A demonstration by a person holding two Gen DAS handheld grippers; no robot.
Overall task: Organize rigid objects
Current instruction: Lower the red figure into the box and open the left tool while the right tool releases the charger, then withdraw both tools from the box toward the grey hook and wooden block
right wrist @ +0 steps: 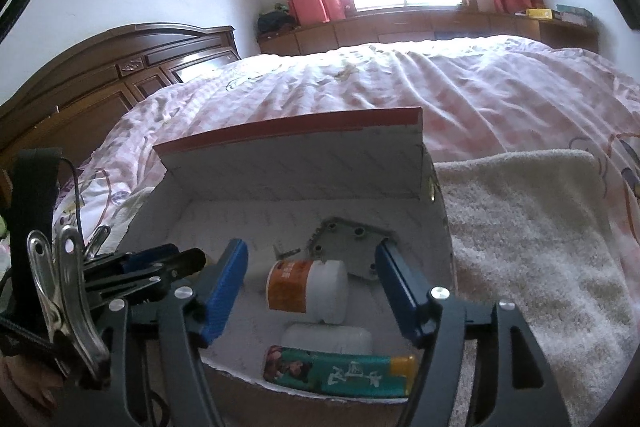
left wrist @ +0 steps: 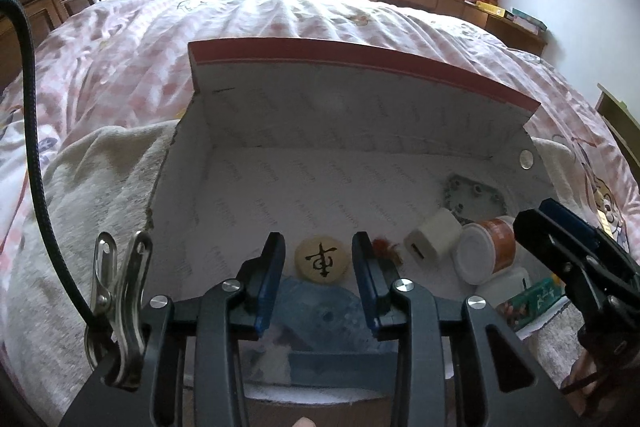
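Lying in the box (left wrist: pixel 224 131), the chess piece (left wrist: pixel 321 259) sits between the left gripper's (left wrist: pixel 319 255) released jaws; the right gripper's (right wrist: pixel 312 281) jaws stand released around the orange jar (right wrist: pixel 306 286).

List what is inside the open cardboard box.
Inside the box: a round game piece, white charger, orange-labelled jar, grey metal plate, white container, green lighter. The near wall and grippers hide part of the floor.

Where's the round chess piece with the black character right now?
In the left wrist view, the chess piece lies on the floor of the open cardboard box, framed by the left gripper's open fingers, left of the white charger plug.
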